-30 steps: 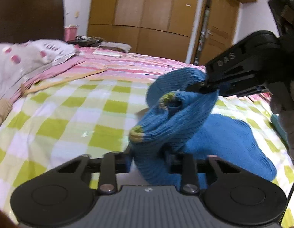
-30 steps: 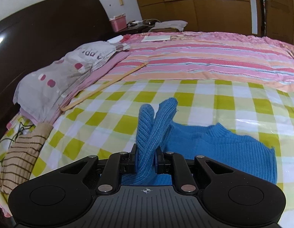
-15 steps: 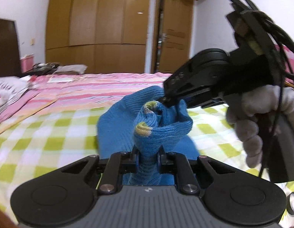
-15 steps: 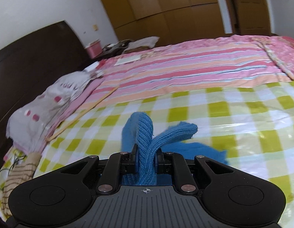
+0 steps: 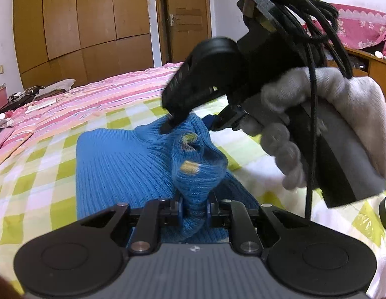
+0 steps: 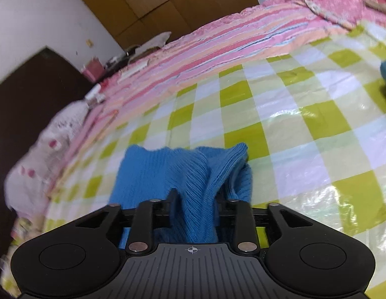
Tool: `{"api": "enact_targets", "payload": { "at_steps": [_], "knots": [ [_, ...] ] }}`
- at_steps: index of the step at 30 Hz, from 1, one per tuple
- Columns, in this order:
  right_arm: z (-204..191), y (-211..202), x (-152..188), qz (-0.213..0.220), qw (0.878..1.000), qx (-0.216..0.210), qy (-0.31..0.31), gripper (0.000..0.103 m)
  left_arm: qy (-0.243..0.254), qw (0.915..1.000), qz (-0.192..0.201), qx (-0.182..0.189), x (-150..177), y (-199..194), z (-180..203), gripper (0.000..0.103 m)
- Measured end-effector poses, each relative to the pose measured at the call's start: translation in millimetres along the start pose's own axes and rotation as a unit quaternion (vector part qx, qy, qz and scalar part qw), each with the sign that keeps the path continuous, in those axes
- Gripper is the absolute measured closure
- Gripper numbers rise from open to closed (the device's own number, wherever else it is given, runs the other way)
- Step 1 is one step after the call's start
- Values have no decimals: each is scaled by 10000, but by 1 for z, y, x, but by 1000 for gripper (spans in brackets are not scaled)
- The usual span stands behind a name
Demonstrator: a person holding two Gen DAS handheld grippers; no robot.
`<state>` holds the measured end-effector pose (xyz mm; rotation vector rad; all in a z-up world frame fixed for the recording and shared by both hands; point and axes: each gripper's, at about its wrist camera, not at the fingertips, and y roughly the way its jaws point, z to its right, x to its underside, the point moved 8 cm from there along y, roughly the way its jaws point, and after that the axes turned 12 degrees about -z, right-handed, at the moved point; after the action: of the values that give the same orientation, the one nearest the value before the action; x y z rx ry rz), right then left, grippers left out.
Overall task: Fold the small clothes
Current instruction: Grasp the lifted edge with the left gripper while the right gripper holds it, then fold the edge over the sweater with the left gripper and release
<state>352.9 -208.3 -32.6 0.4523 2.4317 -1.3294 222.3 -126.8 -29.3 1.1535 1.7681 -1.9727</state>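
In the left wrist view my left claw [image 5: 194,209] is clamped on a bunched fold of the blue knit sweater [image 5: 123,164], which lies on the checked bed cover [image 5: 38,174]; the right claw [image 5: 168,124] pinches the sweater's far fold. In the right wrist view, my right claw [image 6: 195,211] grips ribbed knit. I judge it soft, light and stretchy, best held by its edges.
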Motion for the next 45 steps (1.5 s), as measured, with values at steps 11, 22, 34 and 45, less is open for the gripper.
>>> {"api": "enact_targets", "payload": {
  "at_steps": [11,22,34,45],
  "knots": [
    [7,8,-7,103,9985,539,-83,89,395,9992,66,-28,4,-6,11,81],
    [4,-15,9,279,9946,796,-604,81,650,9976,11,230,8,-14,23,76],
    [-42,-39,57,391,9879,480,-1420,81,422,9984,-57,379,22,-51,6,74],
    [0,-31,70,317,9902,876,-1036,92,-714,9966,-345,-206,2,-30,-61,74]
  ]
}}
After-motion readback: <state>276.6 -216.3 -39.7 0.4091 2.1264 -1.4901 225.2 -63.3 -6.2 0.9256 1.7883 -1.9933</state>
